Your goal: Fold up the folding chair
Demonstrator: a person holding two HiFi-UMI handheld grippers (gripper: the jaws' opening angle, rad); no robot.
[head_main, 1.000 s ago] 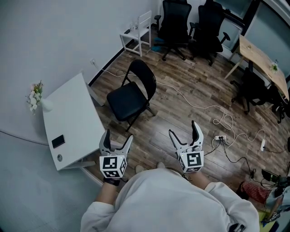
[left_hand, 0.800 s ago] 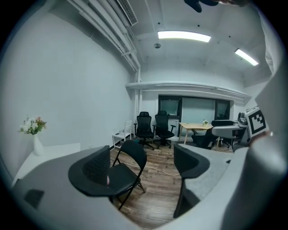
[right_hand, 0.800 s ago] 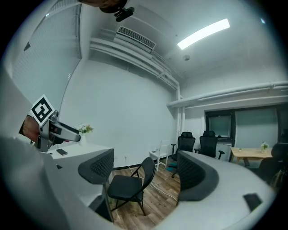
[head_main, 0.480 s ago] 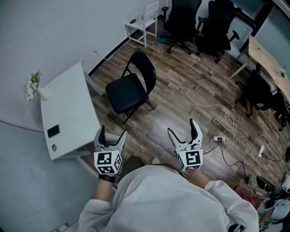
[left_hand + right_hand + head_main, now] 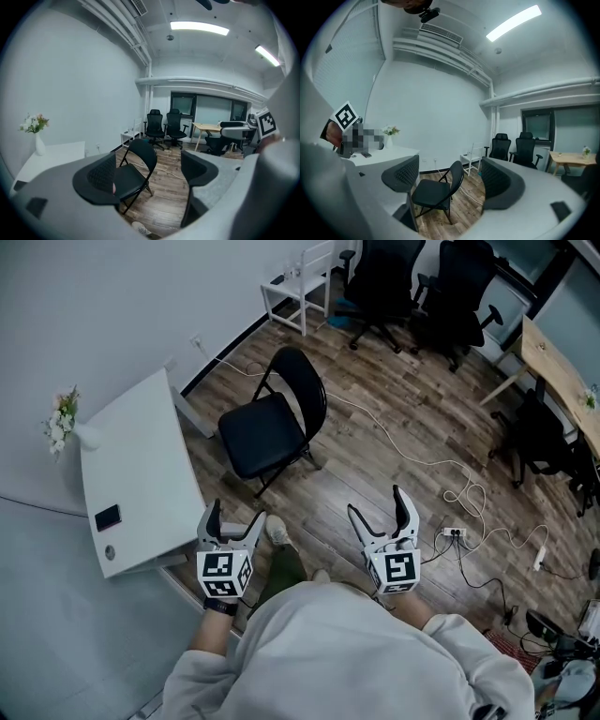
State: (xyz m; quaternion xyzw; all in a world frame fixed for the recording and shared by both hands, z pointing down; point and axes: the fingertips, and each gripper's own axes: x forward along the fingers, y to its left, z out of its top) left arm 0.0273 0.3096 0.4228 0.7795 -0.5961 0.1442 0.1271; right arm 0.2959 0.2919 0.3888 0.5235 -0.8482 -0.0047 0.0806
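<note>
Pale grey sweatshirt (image 5: 347,652); white, black-padded left tongs (image 5: 236,514) and right tongs (image 5: 378,502) with marker cubes (image 5: 223,576).

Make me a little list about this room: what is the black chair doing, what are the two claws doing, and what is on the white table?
folding chair: unfolded, standing on the wood floor, not yet touched
left gripper: open, empty, short of the chair
right gripper: open, empty, short of the chair
white table: beside the chair, against the wall
on the table: flowers in a vase at the far corner, a small dark flat thing near the front
floor: a white cable runs behind the chair
further back: two black office chairs
</note>
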